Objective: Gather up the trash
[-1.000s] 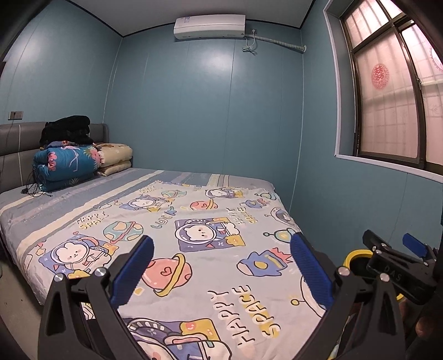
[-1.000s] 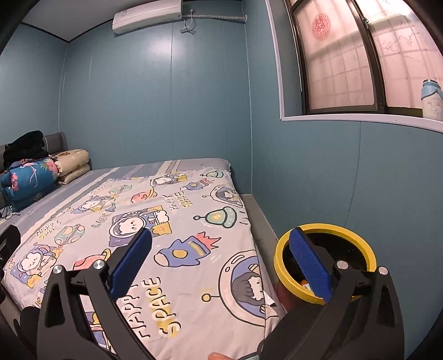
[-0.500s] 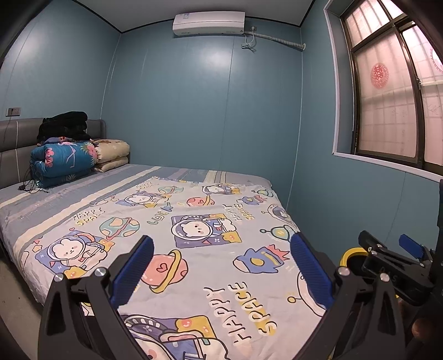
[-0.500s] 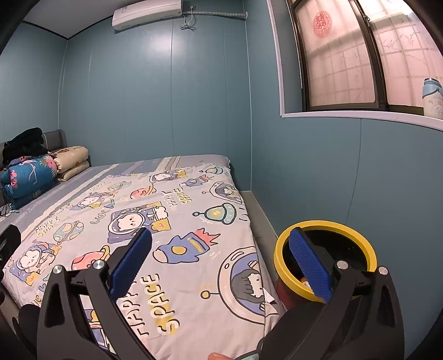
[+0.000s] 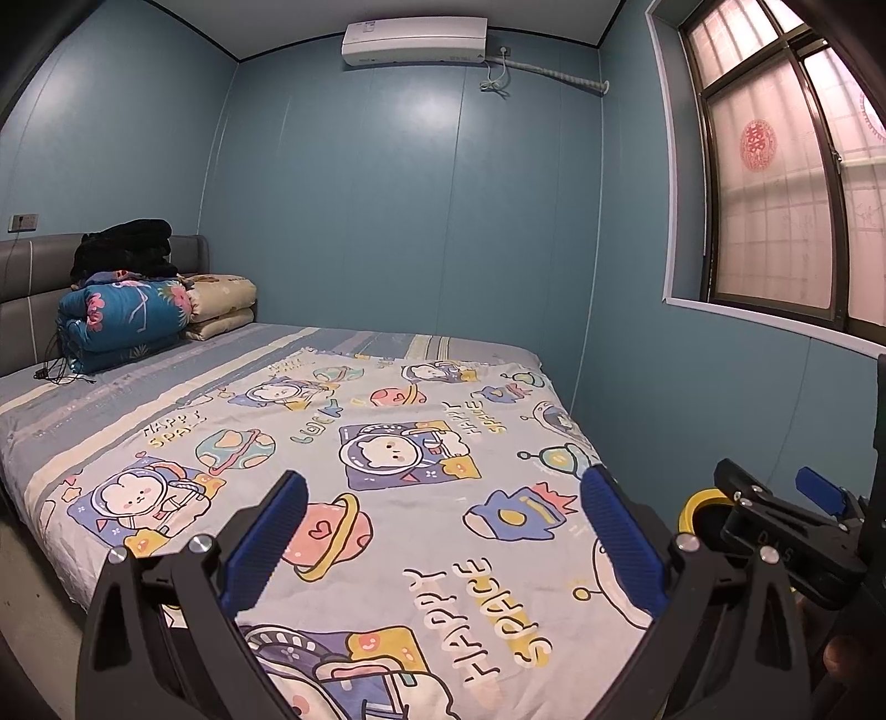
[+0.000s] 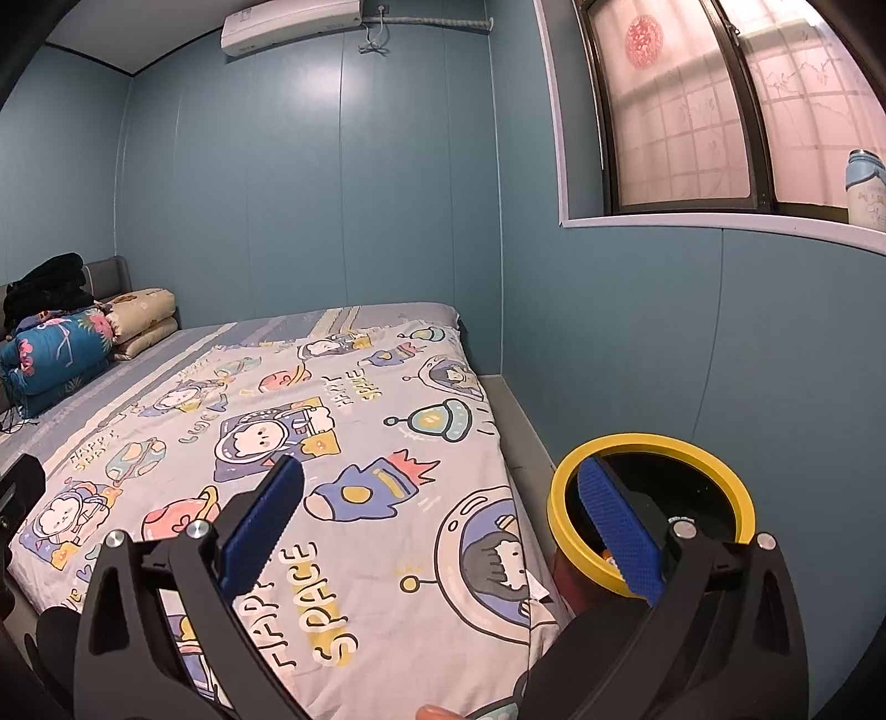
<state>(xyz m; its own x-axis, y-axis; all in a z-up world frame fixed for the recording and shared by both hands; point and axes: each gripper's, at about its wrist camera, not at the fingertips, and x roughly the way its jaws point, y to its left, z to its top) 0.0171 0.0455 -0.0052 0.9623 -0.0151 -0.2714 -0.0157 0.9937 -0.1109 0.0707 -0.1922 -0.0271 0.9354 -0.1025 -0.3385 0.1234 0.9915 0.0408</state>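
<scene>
Cartoon bedsheet (image 5: 387, 459), printed "HAPPY SPACE"

L tool (image 5: 443, 545) wide apart, empty | over bed (image 5: 387, 432) | R tool (image 5: 775, 498) nearby

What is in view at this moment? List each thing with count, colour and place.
Yellow-rimmed round trash bin: one, black inside, on floor between bed and window wall.
Cartoon space-print bedspread: one, pale multicolour, covering bed.
Folded blue floral quilt: one, at headboard.
Folded beige quilt: one, beside the blue one.
Black clothing pile: one, atop quilts.
White wall air conditioner: one, high on far wall.
Pale blue bottle: one, on windowsill.
Left gripper: blue fingers, open, empty.
Right gripper: blue fingers, open, empty.
</scene>
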